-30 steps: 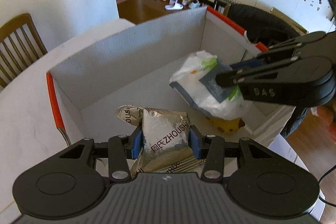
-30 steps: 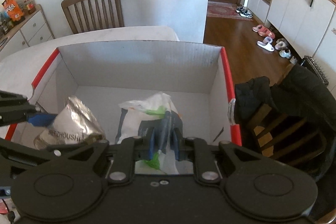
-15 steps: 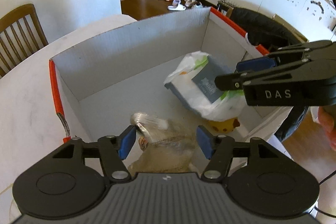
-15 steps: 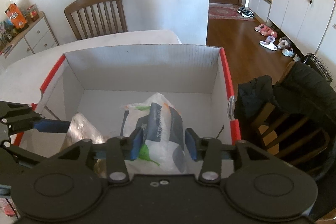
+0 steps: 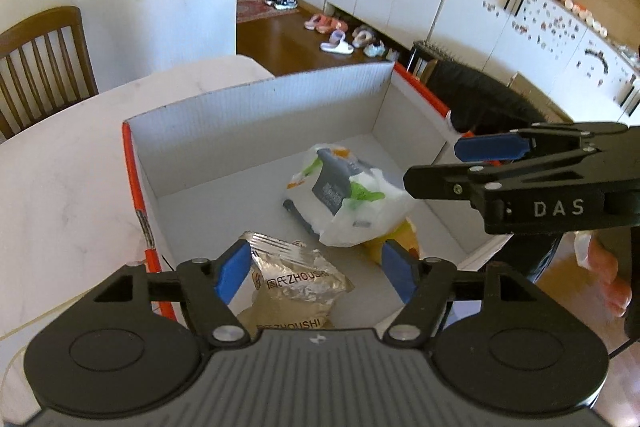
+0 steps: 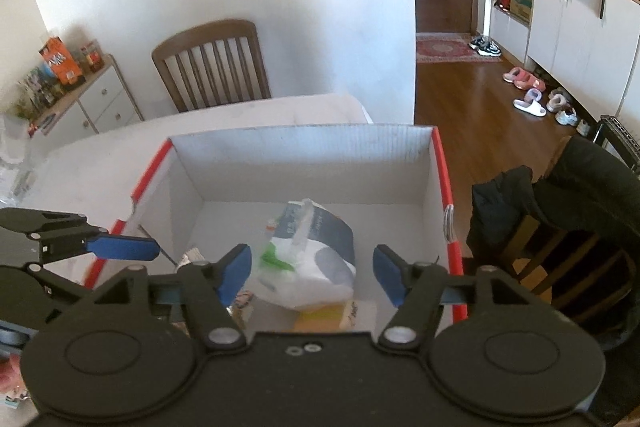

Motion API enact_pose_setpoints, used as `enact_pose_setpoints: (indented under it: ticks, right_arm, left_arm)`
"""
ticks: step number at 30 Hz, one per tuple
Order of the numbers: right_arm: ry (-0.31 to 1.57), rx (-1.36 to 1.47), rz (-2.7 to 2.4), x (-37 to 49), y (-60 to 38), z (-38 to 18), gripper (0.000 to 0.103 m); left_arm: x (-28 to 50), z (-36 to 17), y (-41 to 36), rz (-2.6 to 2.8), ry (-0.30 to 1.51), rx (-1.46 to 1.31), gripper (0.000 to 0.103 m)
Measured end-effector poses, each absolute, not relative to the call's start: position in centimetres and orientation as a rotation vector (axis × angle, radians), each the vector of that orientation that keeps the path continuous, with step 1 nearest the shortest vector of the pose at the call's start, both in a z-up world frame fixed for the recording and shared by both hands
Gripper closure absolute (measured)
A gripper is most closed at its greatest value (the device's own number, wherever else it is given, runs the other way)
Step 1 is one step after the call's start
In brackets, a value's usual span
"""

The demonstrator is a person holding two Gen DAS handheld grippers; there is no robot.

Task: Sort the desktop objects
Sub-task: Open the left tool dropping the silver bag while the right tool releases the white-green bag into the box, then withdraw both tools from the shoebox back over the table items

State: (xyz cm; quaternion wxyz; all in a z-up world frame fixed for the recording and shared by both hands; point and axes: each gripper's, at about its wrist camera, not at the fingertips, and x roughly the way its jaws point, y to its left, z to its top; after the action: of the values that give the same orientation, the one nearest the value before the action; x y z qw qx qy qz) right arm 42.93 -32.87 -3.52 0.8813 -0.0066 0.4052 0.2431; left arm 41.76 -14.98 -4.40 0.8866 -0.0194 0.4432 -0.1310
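A white cardboard box with red edges (image 5: 256, 131) (image 6: 304, 155) stands on the white table. Inside it lie a silver foil snack packet (image 5: 296, 279), a white plastic bag with a grey and green pack (image 5: 348, 199) (image 6: 312, 251), and a yellow item (image 5: 396, 243) (image 6: 320, 319) under the bag. My left gripper (image 5: 316, 275) is open above the foil packet, holding nothing. My right gripper (image 6: 312, 275) is open above the white bag, holding nothing; it also shows from the side in the left wrist view (image 5: 492, 163). The left gripper's blue finger (image 6: 120, 249) shows in the right wrist view.
A wooden chair (image 6: 212, 67) stands behind the table. Another chair with a black coat (image 6: 560, 211) is right of the box. A low white cabinet with snack boxes (image 6: 72, 83) is at the left. Shoes (image 6: 532, 95) lie on the wooden floor.
Both grippers opened and let go: the foil packet and the white bag dropped into the box. Both grippers then rose and drew back from the box.
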Motion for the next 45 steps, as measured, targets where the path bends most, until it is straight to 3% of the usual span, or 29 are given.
enact_pose_setpoints:
  ticks: [8,21,26,33,45]
  right_arm:
    - [0.802,0.001,0.535,41.2,-32.9,-2.0,0.021]
    - [0.725,0.034,0.563,37.2,-32.7,0.5,0.014]
    - [0.688,0.045,0.56,34.9,-32.2,1.7,0.005]
    - [0.66,0.035,0.565,31.1,-30.1,2.2,0.003]
    - [0.673,0.016,0.564,24.5,-24.8,1.5,0.003]
  left_arm:
    - [39.5,-3.1,-14.6,-0.281,0.872,-0.061,0.028]
    - [35.0,-1.2,-13.4,-0.299,0.797,-0.11,0.019]
    - [32.6,-0.3,-12.2,-0.317,0.763,-0.125,0.008]
    - [28.1,0.8,-9.4,-0.318,0.71,-0.133,0.0]
    - [20.2,0.7,-1.6,-0.273,0.674,-0.201,0.0]
